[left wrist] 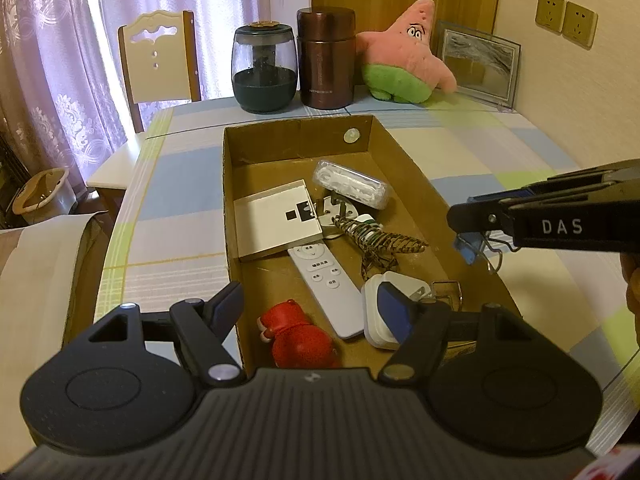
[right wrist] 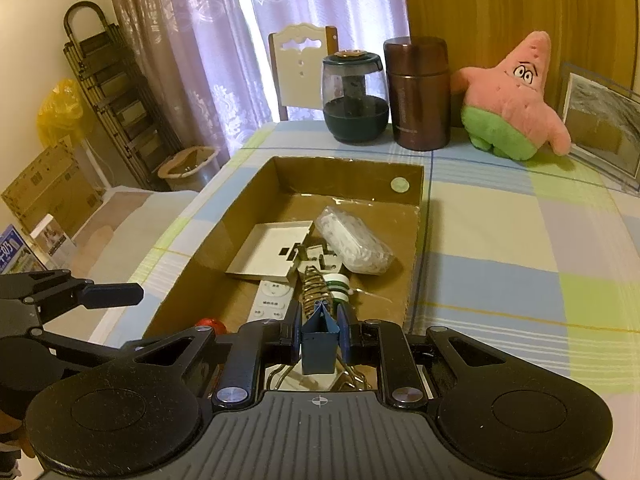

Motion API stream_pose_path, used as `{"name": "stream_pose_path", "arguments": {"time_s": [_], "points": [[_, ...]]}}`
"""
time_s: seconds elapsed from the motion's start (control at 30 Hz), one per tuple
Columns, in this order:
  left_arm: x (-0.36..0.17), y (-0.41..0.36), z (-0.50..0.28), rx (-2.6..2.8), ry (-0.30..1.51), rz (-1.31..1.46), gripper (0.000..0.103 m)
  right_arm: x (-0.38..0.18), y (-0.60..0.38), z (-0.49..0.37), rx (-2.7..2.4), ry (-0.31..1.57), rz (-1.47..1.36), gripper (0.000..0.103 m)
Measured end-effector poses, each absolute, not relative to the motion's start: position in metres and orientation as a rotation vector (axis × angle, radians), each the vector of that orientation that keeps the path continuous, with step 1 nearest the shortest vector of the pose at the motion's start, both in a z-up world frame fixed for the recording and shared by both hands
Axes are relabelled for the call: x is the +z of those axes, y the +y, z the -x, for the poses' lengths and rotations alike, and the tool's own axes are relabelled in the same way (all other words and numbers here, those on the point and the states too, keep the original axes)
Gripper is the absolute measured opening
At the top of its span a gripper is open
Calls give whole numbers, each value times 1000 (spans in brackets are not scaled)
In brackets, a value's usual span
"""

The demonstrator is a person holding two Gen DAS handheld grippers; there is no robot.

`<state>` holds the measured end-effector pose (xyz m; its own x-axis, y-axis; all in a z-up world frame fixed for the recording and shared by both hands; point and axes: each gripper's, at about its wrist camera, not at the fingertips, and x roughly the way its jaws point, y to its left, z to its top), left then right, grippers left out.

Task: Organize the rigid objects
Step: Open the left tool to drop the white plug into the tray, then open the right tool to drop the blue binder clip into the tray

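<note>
Most items, among them a white remote control (left wrist: 325,289), already lie in the open brown cardboard box (left wrist: 236,184); the right gripper (right wrist: 319,326), above its near end, pinches a blue binder clip (right wrist: 318,346), seemingly last, while the left gripper (left wrist: 316,312) gapes empty.

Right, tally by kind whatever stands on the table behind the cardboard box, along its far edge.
Containers: 2, the glass jar and the brown flask
Plush toys: 1, the pink starfish
Frames: 1, the picture frame
Total: 4
</note>
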<state>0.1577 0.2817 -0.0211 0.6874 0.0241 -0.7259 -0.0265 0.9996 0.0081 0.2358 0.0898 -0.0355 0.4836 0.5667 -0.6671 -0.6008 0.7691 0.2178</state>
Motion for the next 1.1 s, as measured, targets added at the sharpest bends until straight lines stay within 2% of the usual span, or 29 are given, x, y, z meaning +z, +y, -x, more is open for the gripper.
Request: {"name": "stream_pose_path", "arguments": {"time_s": [0.4, 0.43, 0.5, 0.53, 0.57, 0.83, 1.1], "points": [[-21, 283, -160, 29, 810, 9, 69, -35, 101, -246, 748, 777, 26, 15], [-21, 283, -160, 30, 810, 9, 69, -34, 101, -246, 747, 775, 23, 20], [-22, 284, -160, 31, 809, 10, 69, -32, 98, -247, 728, 758, 3, 44], [-22, 285, -160, 31, 808, 9, 69, -31, 96, -247, 721, 750, -12, 61], [-22, 285, -160, 32, 806, 9, 69, -30, 93, -247, 718, 742, -24, 63], [-24, 283, -153, 39, 797, 12, 75, -27, 72, -244, 677, 746, -42, 63], [-15, 275, -137, 52, 789, 39, 88, -22, 50, -221, 642, 785, -61, 65]]}}
